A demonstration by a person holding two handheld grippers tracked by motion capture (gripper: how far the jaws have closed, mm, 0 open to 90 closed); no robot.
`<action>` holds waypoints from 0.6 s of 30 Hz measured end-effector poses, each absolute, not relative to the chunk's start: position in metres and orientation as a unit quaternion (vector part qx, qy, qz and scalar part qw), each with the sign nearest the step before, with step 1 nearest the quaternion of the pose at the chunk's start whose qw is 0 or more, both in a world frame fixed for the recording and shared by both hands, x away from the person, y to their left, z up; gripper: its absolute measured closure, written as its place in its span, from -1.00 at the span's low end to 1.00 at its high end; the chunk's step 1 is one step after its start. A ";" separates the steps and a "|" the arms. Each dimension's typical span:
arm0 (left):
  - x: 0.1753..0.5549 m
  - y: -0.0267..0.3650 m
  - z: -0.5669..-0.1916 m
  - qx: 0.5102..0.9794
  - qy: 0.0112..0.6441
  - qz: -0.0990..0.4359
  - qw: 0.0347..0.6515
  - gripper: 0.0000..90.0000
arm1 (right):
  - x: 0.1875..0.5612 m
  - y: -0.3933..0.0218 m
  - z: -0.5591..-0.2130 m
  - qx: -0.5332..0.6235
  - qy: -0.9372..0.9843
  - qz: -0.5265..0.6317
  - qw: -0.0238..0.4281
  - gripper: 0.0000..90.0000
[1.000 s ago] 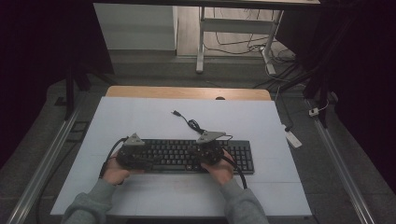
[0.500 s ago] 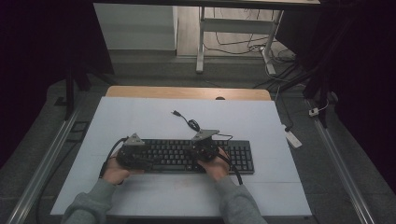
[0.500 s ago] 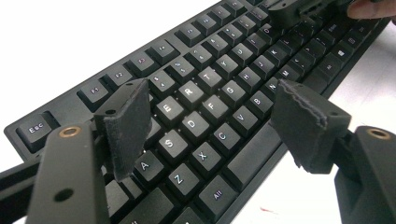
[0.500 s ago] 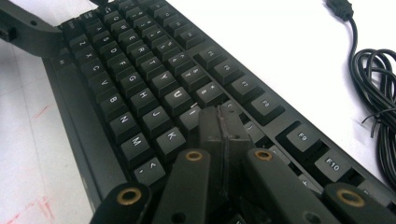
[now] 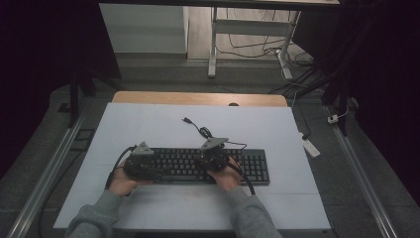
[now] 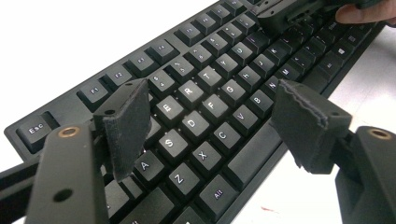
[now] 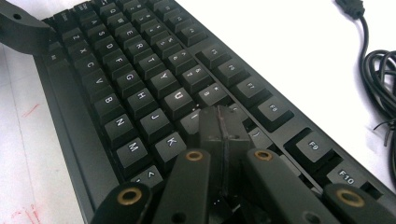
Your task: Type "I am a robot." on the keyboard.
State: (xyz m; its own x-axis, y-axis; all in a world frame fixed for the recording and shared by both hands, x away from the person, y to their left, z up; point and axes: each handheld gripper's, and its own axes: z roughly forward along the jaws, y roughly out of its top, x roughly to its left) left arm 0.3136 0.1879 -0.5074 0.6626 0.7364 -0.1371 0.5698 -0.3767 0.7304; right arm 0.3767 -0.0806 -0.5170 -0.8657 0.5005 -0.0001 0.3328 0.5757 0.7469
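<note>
Lying across the lower middle of the high view, the black keyboard (image 5: pixel 198 166) sits on the white table (image 5: pixel 148 129), with its cable (image 5: pixel 200 130) curling away toward the upper middle of the sheet and ending in a plug.

At the keyboard's left end in that view is the left gripper (image 5: pixel 141 166), held by the person's left hand (image 5: pixel 121 181). In the left gripper view its jaws stand wide apart, one pad (image 6: pixel 128 123) at lower left of the frame over the keys near A and S, the other at right by the keyboard's front edge. Nothing is caught between them, and whether either pad rests on a key cannot be told.

Near the keyboard's middle in the high view is the right gripper (image 5: pixel 213 159), held by the right hand (image 5: pixel 228 176). In the right gripper view its jaws are pressed together with nothing between them, and their joined tip (image 7: pixel 223 123) sits low over the keys just right of J and K, at the lower middle of the frame. It looks to touch a key there, but which one is hidden.
</note>
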 end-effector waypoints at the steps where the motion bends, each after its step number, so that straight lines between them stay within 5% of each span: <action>1: 0.313 0.188 -0.507 0.822 0.398 0.107 0.393 -0.37 | 0.376 -0.081 -0.515 0.235 0.879 0.400 0.109 0.99; 7: 0.314 0.189 -0.507 0.820 0.400 0.110 0.394 -0.36 | 0.367 -0.092 -0.503 0.229 0.871 0.420 0.110 0.98; 18: 0.314 0.191 -0.507 0.818 0.404 0.114 0.392 -0.36 | 0.343 -0.146 -0.489 0.258 0.851 0.437 0.133 0.34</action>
State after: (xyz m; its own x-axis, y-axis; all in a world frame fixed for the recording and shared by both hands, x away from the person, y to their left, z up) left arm 0.3142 0.1908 -0.5069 0.6469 0.7514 -0.1300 0.5720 -0.3654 0.7343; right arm 0.3432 -0.1464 -0.4894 -0.8318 0.5551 -0.0006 0.3229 0.4847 0.8129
